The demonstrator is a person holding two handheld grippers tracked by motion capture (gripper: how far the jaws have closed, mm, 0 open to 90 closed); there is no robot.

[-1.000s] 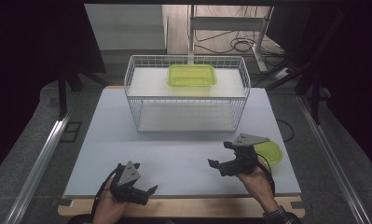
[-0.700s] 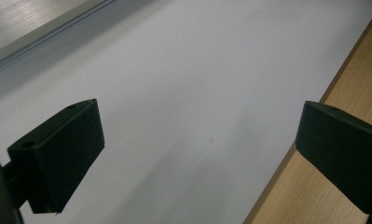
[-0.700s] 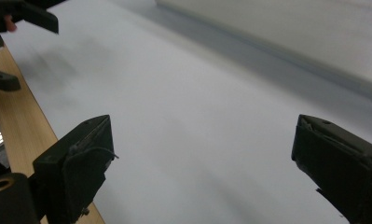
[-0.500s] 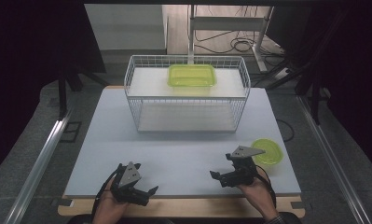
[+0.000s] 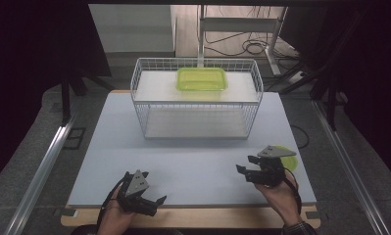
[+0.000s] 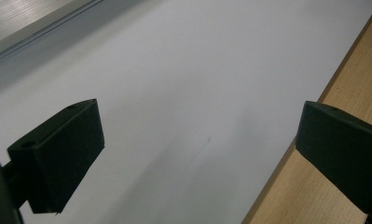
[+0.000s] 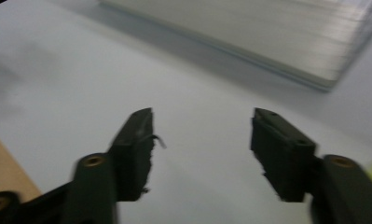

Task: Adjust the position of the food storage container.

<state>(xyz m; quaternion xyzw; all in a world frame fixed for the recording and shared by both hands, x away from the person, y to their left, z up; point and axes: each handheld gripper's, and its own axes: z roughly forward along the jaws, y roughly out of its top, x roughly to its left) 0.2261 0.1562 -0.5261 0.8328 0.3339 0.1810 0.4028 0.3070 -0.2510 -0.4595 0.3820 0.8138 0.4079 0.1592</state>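
Note:
My right gripper [image 5: 245,164] hovers over the white table [image 5: 193,156] at the near right, pointing left. Its jaws have just been closing; in the right gripper view [image 7: 202,140] they stand partly apart with only bare table between them. Just behind it lies a small round lime-green dish [image 5: 285,149], partly covered by the gripper's grey plate. My left gripper [image 5: 154,203] rests at the near left edge, jaws wide open [image 6: 197,140] over the table and its wooden edge [image 6: 333,186], holding nothing.
A white wire basket [image 5: 139,100] stands at the table's far middle. A lime-green rectangular container [image 5: 202,78] lies on its upper shelf. Dark surroundings and metal rails flank the table, and cables lie on the floor behind it.
The right gripper drew back toward the person, then shifted right, and now partly hides the green dish. Its jaws stand narrower than before. The left gripper has kept still.

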